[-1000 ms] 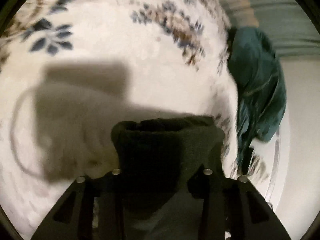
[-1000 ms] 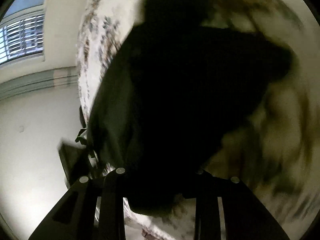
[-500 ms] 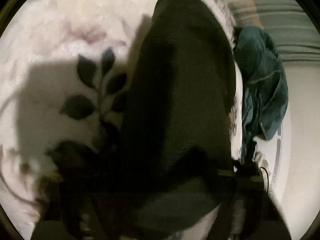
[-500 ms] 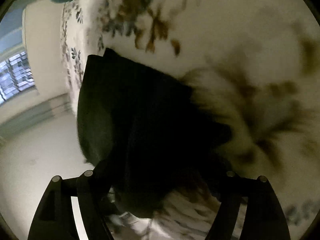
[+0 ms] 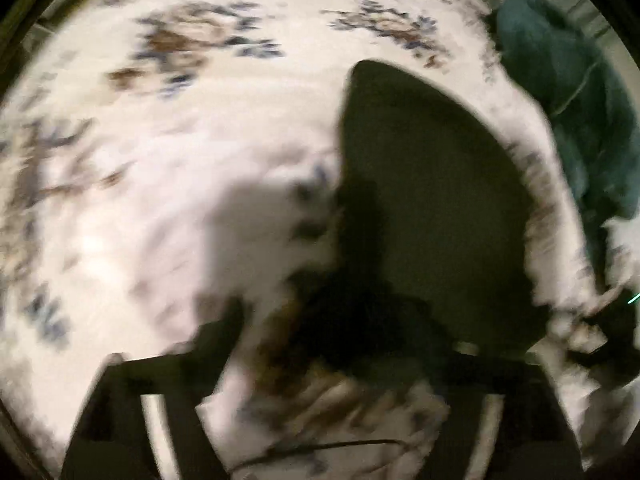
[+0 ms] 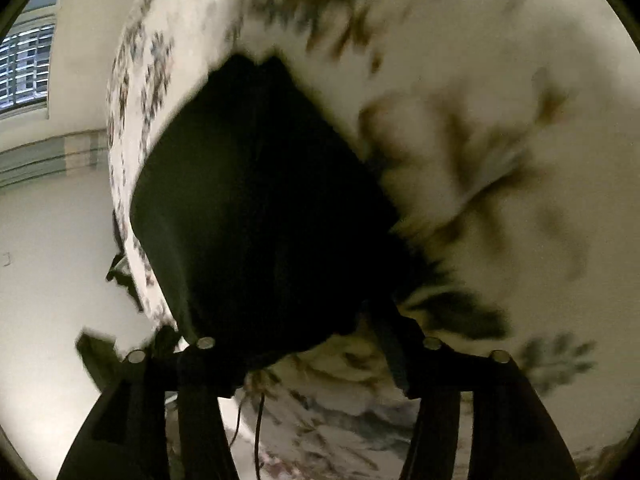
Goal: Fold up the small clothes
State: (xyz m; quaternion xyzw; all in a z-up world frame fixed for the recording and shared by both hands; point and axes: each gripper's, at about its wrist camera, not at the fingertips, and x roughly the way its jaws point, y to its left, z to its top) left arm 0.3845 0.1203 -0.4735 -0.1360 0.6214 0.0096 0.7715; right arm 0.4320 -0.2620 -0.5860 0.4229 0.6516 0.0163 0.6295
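A dark folded garment [image 5: 432, 208] lies flat on the white floral cloth [image 5: 180, 160], right of centre in the blurred left wrist view. My left gripper [image 5: 348, 348] hovers over its near end with the jaws wide and opening. The pads are off the fabric. In the right wrist view the same dark garment [image 6: 256, 200] fills the middle, reaching the cloth's left edge. Its near end lies between the fingers of my right gripper [image 6: 296, 348]. Those jaws are closing but do not look pressed on the fabric.
A crumpled teal garment [image 5: 580, 120] lies past the cloth's right edge in the left wrist view. The right wrist view shows a pale wall [image 6: 52, 240] and a window with blinds [image 6: 24, 64] beyond the cloth's left edge. A thin cable [image 6: 258, 420] hangs near the fingers.
My left gripper, earlier shut on the dark garment's edge, has let go and drawn back. The garment now lies flat. My right gripper also released it and shifted slightly.
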